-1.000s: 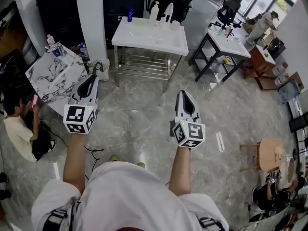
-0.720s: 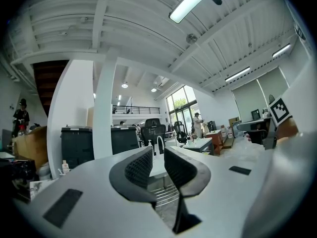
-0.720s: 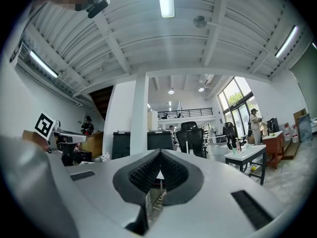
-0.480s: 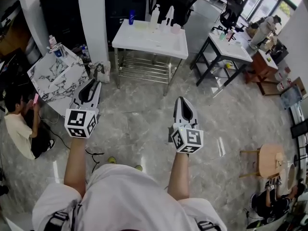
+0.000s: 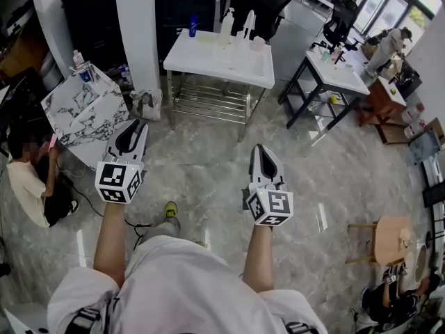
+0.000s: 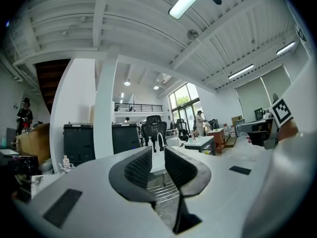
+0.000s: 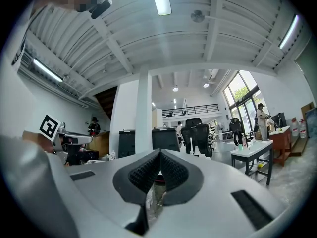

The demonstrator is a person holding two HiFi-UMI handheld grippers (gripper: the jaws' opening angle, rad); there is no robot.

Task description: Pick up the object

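While held above open floor, nothing is gripped.
Left gripper fingers are parted, right gripper fingers closed; a white table is seen well ahead.

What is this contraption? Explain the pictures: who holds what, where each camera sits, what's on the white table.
No robot: a person carries a hand-held two-jaw gripper in each hand. The head view looks down from the person's head at the left gripper and the right gripper, above a grey marbled floor. The two gripper views ride on the grippers and look along their jaws. The left jaws stand slightly apart, the right jaws are together; neither holds anything. Ahead stands a white rectangular table bearing a blue bottle and white bottles. Nothing is picked up yet.
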